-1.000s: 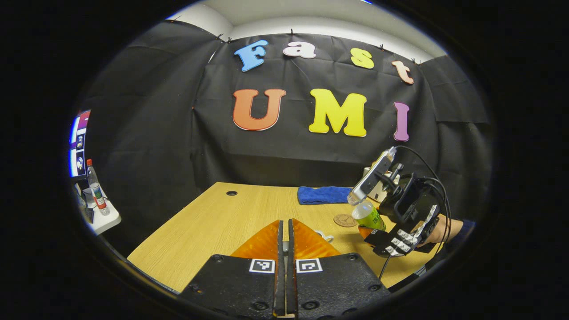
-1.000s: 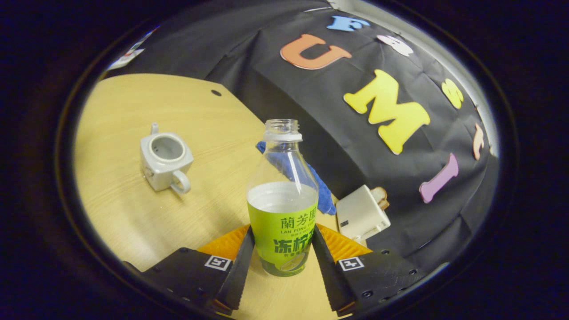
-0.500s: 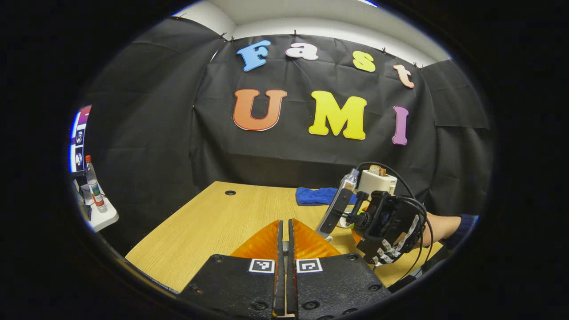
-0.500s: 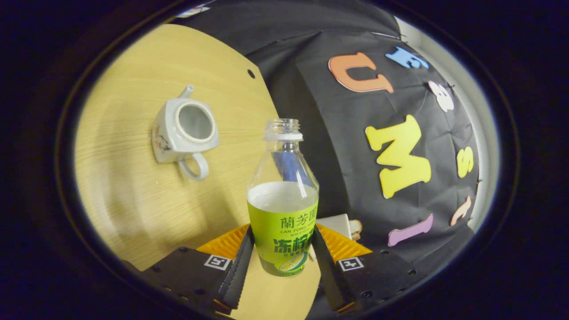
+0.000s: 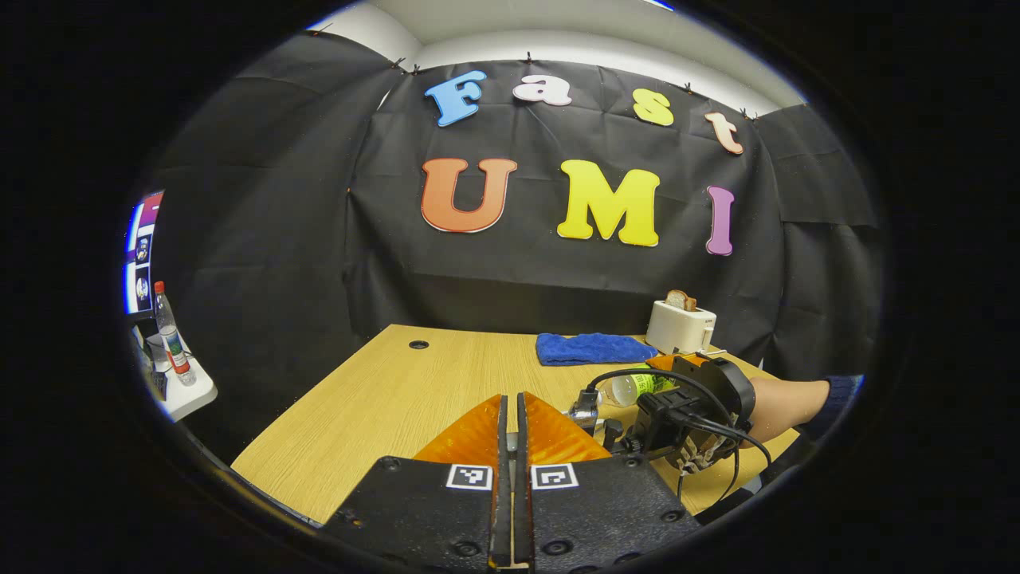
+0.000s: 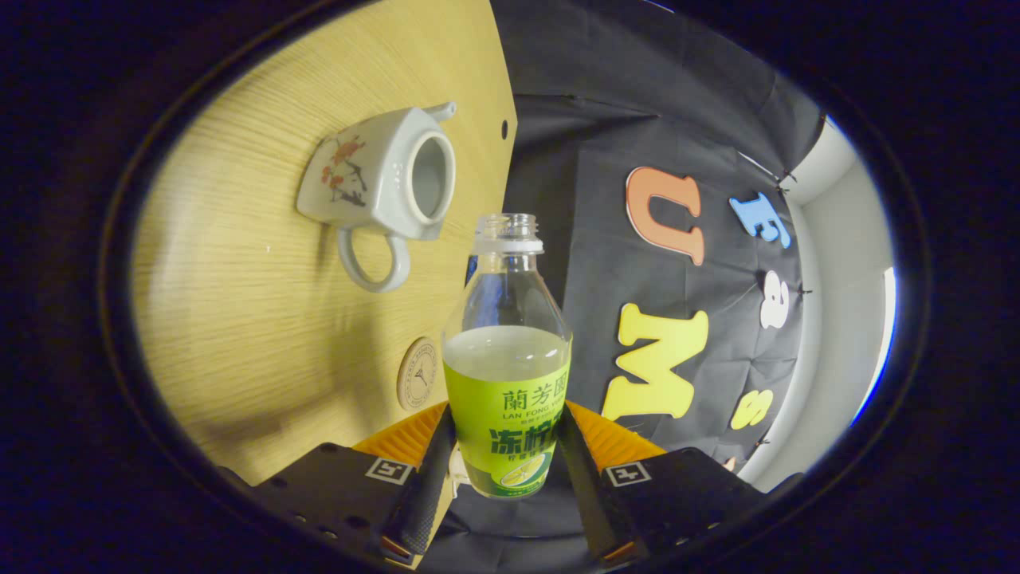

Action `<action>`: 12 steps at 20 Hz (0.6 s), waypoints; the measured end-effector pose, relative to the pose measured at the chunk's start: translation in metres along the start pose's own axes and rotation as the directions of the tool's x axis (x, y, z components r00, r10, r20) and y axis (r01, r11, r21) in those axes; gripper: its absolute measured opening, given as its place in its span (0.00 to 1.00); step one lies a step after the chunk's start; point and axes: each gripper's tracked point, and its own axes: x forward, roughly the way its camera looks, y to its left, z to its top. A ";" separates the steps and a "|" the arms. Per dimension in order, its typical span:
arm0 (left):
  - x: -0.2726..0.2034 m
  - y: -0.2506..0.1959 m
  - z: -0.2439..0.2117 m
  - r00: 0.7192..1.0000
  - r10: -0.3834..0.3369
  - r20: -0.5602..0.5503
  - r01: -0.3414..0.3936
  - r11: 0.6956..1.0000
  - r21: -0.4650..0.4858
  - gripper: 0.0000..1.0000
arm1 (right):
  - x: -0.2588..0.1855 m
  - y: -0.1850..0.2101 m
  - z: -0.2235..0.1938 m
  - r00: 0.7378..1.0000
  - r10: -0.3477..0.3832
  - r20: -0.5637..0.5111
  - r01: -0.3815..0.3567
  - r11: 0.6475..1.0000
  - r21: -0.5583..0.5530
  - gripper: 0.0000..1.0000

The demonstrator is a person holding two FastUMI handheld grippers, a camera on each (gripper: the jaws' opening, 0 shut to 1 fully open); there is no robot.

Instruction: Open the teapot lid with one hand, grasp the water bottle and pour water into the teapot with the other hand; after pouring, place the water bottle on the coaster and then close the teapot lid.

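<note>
A: Right gripper (image 6: 504, 478) is clamped on the water bottle (image 6: 507, 375), one finger pressing each side of the green label. The cap is off, the neck is open, and water sits at about the top of the label.

B: And the whole right gripper view is rolled over. The wooden table (image 6: 239, 319) runs up the left half like a wall, so the bottle is tipped well off upright.

A: Where's the teapot?

B: At eleven o'clock from the bottle's mouth in that view. The white teapot (image 6: 382, 175) stands on the table with its lid off and its round opening bare, the loop handle toward the bottle, the spout on the far side. Bottle mouth and teapot opening are near each other but apart.

A: Coaster?

B: The round coaster (image 6: 417, 373) lies flat on the table at nine o'clock from the bottle's body, just beside it in the picture.

A: Over to the left gripper view. The left gripper (image 5: 512, 446) has its fingers drawn together with only a thin slit between them. Whether anything is pinched there, I cannot tell.

B: At three o'clock from it, a hand (image 5: 785, 399) holds the right gripper (image 5: 677, 414) low over the table, with the bottle (image 5: 633, 388) lying nearly sideways in it.

A: Behind that, a blue cloth (image 5: 594, 348) and a white toaster (image 5: 680, 327) sit at the table's far edge.
</note>
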 end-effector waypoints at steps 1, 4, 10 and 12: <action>0.000 0.000 -0.001 1.000 -0.002 -0.001 0.002 1.000 -0.002 0.04 | -0.001 -0.001 0.003 1.000 -0.022 0.010 0.022 0.999 -0.029 0.72; 0.001 0.000 -0.002 1.000 -0.006 -0.005 0.006 1.000 -0.001 0.04 | -0.001 -0.002 0.007 0.998 -0.057 0.027 0.059 0.994 -0.088 0.71; 0.000 -0.004 -0.003 1.000 -0.027 -0.007 0.027 1.000 0.010 0.04 | -0.006 -0.016 0.017 0.989 -0.130 0.070 0.142 0.968 -0.206 0.72; 0.001 -0.005 -0.004 1.000 -0.028 -0.011 0.028 1.000 0.014 0.04 | -0.006 -0.018 0.019 0.985 -0.156 0.078 0.171 0.955 -0.243 0.74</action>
